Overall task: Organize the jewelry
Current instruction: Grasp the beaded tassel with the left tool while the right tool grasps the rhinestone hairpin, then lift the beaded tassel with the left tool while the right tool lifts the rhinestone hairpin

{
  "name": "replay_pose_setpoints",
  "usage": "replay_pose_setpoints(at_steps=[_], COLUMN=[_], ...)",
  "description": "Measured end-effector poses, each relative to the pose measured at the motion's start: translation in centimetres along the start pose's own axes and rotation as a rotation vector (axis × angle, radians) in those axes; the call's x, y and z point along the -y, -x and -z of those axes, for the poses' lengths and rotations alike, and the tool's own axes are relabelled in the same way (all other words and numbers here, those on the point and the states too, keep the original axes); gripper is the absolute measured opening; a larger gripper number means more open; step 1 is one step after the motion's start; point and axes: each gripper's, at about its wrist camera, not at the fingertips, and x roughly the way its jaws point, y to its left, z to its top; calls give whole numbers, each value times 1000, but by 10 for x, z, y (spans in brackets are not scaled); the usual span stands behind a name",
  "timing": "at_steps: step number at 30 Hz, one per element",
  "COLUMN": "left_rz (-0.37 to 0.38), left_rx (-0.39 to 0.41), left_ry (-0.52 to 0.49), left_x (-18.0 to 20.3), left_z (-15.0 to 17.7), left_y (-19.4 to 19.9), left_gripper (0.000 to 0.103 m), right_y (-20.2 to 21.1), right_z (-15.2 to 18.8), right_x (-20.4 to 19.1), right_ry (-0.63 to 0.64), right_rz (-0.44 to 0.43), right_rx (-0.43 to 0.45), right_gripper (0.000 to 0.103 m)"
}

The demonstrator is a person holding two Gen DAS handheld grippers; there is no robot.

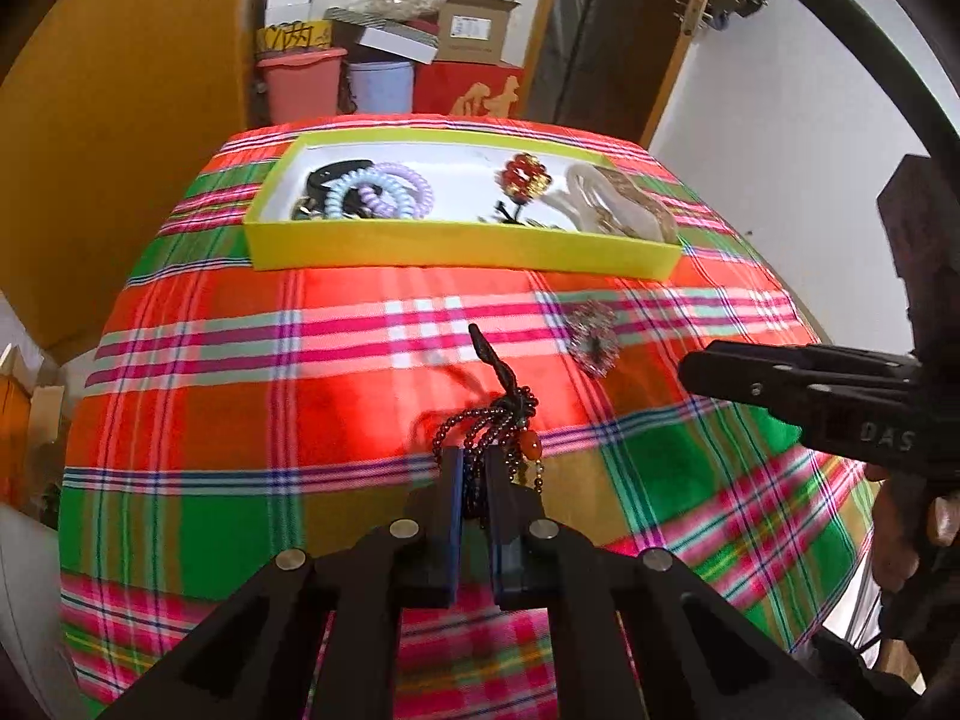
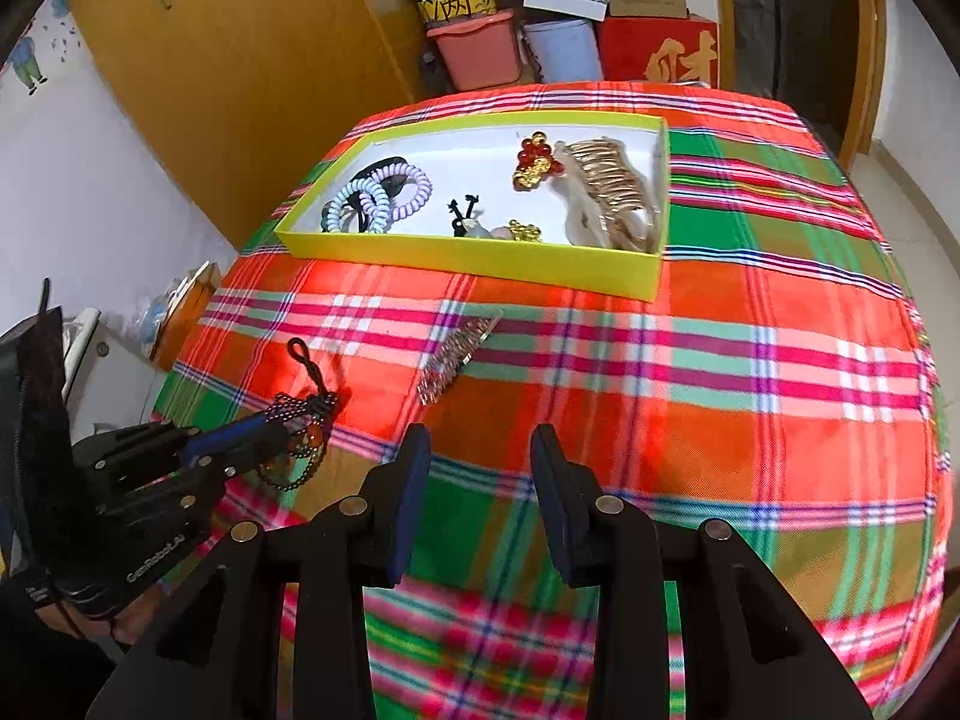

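L gripper [image 1: 474, 468] fingers pinch the dark bead bracelet [image 1: 480, 426], its cord tail running to 12 o'clock toward the yellow box [image 1: 456, 246], well apart on the bench. R gripper [image 2: 480, 450] fingers part-spread, empty; rhinestone comb [image 2: 459, 354] at its 11 o'clock, nearer R.

The lower loops of the dark beaded bracelet with an orange bead [image 1: 480, 438] vanish between the clamped pads of the left gripper [image 1: 474, 468]; ahead of it, the small sparkly silver hair comb [image 1: 593, 339] is blurred, its teeth indistinct
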Motion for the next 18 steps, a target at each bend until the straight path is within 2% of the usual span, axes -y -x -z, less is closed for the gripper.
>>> replay_pose_setpoints(at_steps=[11, 17, 18], left_rz=[-6, -1, -1], left_rx=[12, 15, 15], left_ry=[36, 43, 44], left_x=[-22, -27, -27], left_z=[-9, -13, -13], left_y=[0, -3, -3], left_gripper=[6, 6, 6], right_y=[-39, -44, -44], right_z=[-23, -27, -27], right_x=[-4, -10, -11], right_ry=[-36, -4, 4], right_rz=[-30, -4, 2], right_rx=[-42, -41, -41], right_gripper=[36, 36, 31])
